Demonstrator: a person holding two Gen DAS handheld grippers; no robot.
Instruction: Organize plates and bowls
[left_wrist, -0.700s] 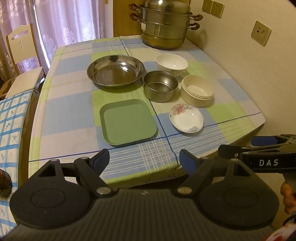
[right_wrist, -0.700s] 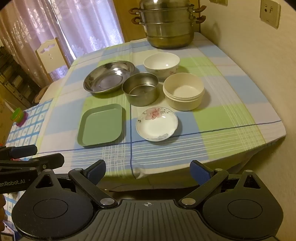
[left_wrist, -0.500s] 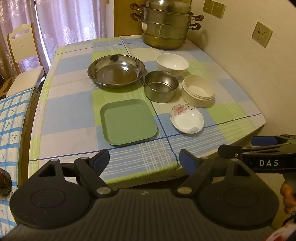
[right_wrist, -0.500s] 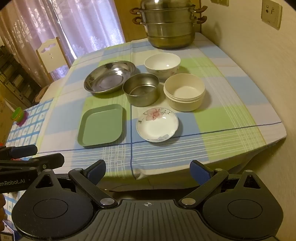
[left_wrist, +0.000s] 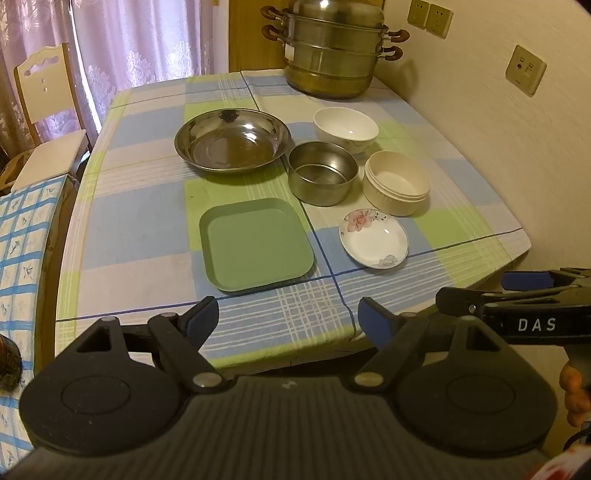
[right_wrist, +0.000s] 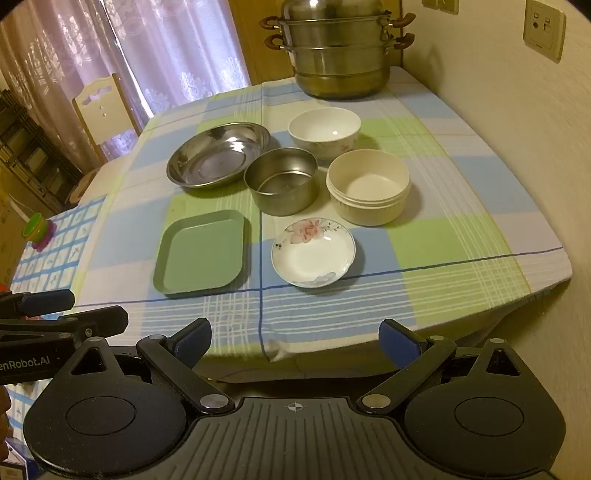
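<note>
On the checked tablecloth lie a green square plate (left_wrist: 256, 243) (right_wrist: 201, 253), a small floral saucer (left_wrist: 373, 238) (right_wrist: 313, 252), a wide steel dish (left_wrist: 232, 139) (right_wrist: 218, 154), a steel bowl (left_wrist: 322, 172) (right_wrist: 282, 185), a white bowl (left_wrist: 346, 129) (right_wrist: 324, 132) and a stack of cream bowls (left_wrist: 396, 182) (right_wrist: 368, 191). My left gripper (left_wrist: 288, 319) hovers open before the table's near edge, empty. My right gripper (right_wrist: 295, 341) is also open and empty, short of the same edge. Each gripper shows at the side of the other's view.
A tall steel steamer pot (left_wrist: 330, 51) (right_wrist: 338, 51) stands at the table's far end by the wall. A wooden chair (left_wrist: 48, 110) and a second table with a blue-checked cloth (left_wrist: 18, 236) are at the left. Curtains hang behind.
Both views have shifted very slightly; the dishes stay where they were and both grippers remain open.
</note>
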